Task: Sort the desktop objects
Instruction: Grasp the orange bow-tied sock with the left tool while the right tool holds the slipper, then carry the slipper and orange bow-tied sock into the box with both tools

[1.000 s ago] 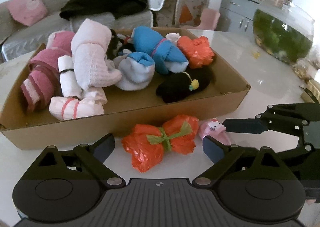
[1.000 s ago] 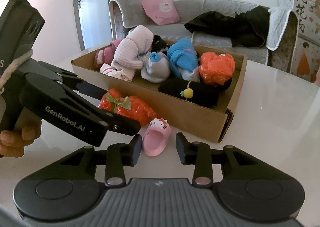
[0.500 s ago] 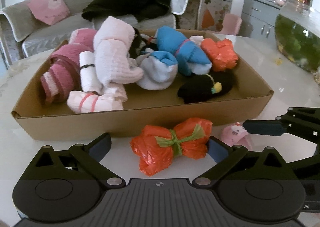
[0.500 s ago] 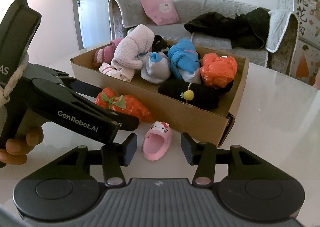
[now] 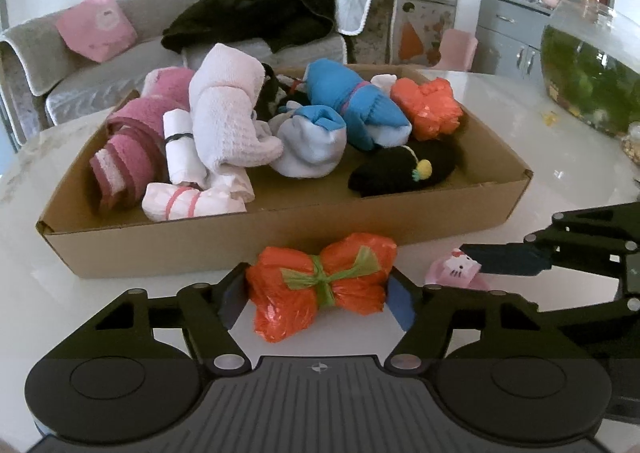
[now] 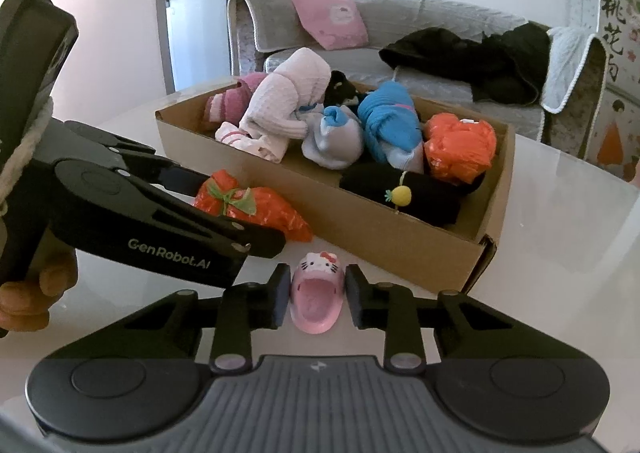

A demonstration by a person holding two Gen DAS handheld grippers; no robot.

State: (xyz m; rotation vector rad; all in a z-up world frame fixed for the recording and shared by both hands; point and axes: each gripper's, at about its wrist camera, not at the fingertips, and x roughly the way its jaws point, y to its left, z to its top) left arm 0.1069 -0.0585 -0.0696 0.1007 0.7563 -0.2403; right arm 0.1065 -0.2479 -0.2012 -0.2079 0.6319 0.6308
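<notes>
Both my grippers just closed: left gripper (image 5: pixel 316 295) now pinching orange bundle (image 5: pixel 322 287); right gripper (image 6: pixel 316 295) pinching pink slipper (image 6: pixel 317 293) on tabletop (image 6: pixel 560 253).

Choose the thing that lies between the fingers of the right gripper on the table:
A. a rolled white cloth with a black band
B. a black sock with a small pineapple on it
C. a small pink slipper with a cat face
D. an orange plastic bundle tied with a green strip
C: the right gripper has its fingers on either side of the small pink slipper, which lies on the white table in front of the cardboard box.
</notes>
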